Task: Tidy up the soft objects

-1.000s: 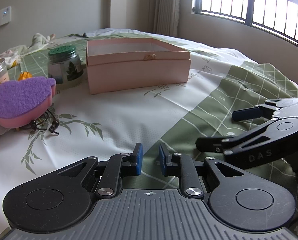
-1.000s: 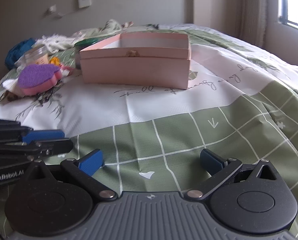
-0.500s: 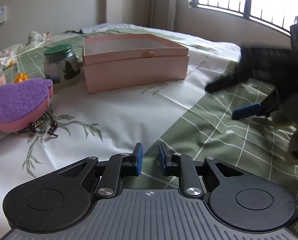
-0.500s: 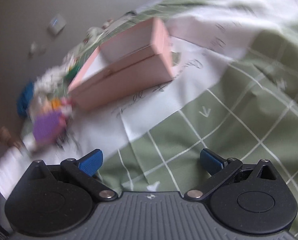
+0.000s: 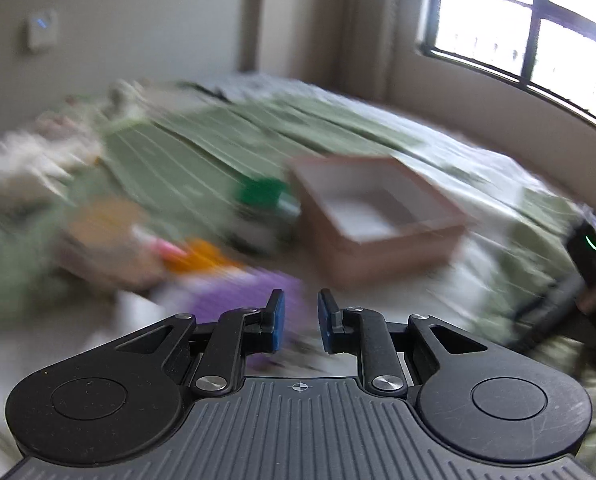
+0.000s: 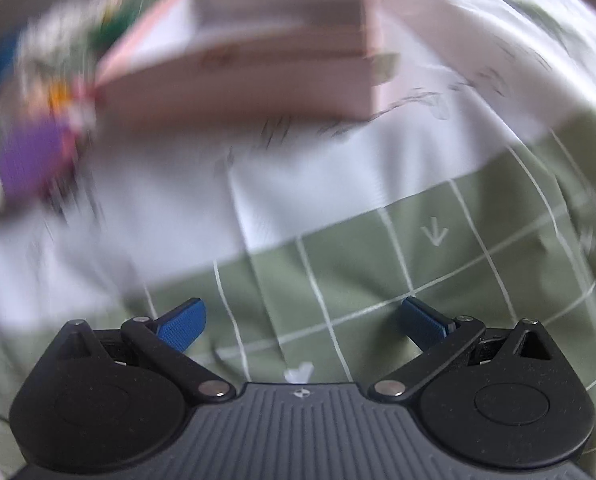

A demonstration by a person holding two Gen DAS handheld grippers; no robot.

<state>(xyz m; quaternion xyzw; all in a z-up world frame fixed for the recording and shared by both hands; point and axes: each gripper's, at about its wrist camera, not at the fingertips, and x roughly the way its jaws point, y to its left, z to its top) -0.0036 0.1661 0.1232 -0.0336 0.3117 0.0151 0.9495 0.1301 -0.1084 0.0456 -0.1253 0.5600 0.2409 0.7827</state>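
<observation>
Both views are blurred by motion. A purple-topped pink sponge (image 5: 241,292) lies on the bed just beyond my left gripper (image 5: 300,322), whose jaws stand narrowly apart with nothing between them. The open pink box (image 5: 378,216) sits further back to the right, its white inside bare. In the right wrist view the pink box (image 6: 249,64) is ahead and the sponge (image 6: 33,160) is at the far left. My right gripper (image 6: 302,320) is wide open and empty above the green checked bedspread.
A green-lidded jar (image 5: 263,200) stands left of the box, with an orange item (image 5: 201,256) and another jar (image 5: 105,232) nearby. Crumpled cloths (image 5: 37,152) lie at the far left. The right hand's device (image 5: 590,276) is at the right edge.
Both grippers have lifted off the bed and swung fast. The left one has moved toward the sponge and looks down into the box. The right one has moved closer to the box.
</observation>
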